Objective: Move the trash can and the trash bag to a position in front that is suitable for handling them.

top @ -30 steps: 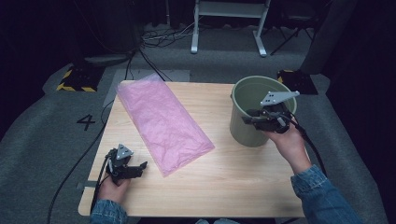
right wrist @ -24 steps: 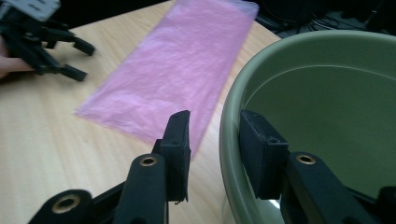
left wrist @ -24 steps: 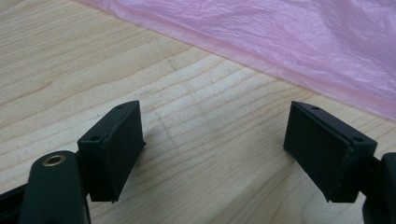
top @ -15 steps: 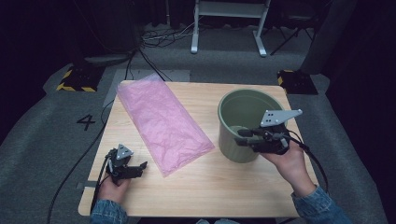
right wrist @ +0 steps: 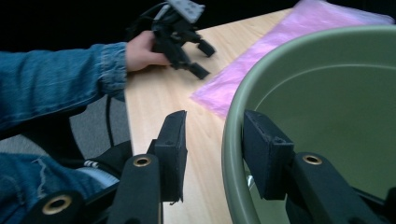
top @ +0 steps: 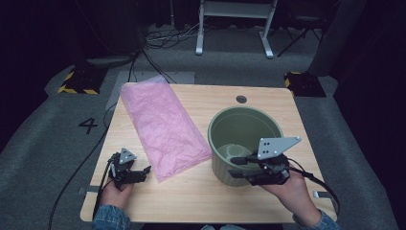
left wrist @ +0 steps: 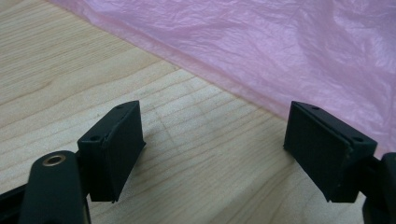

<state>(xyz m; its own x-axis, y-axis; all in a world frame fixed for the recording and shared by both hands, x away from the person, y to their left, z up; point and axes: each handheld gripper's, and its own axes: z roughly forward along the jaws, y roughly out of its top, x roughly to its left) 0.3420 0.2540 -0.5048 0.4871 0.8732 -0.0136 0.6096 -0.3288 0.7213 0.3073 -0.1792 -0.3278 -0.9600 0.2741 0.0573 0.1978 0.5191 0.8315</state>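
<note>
A pale green bin (top: 221,165) stands upright on the wooden table (top: 191,201), right of centre. My right gripper (top: 233,166) straddles its near rim (right wrist: 233,140), one jaw inside against the wall and one outside with a gap. Its jaws have just been opening, with the rim between them. A flat pink plastic bag (top: 163,124) lies left of the bin, its near corner close to the bin's wall. My left gripper (top: 143,173) rests open on the table at the front left, its jaws (left wrist: 212,126) empty just short of the bag's edge (left wrist: 261,46).
A small round hole (top: 241,99) sits in the table near its far edge. Grey carpet surrounds the table, with a white stand (top: 234,24) and cables behind. My left hand and denim sleeve (right wrist: 60,79) lie at the front left edge.
The bin and my right gripper have slid together from the table's right back toward the middle front, closer to the bag. My left gripper has stayed put.
</note>
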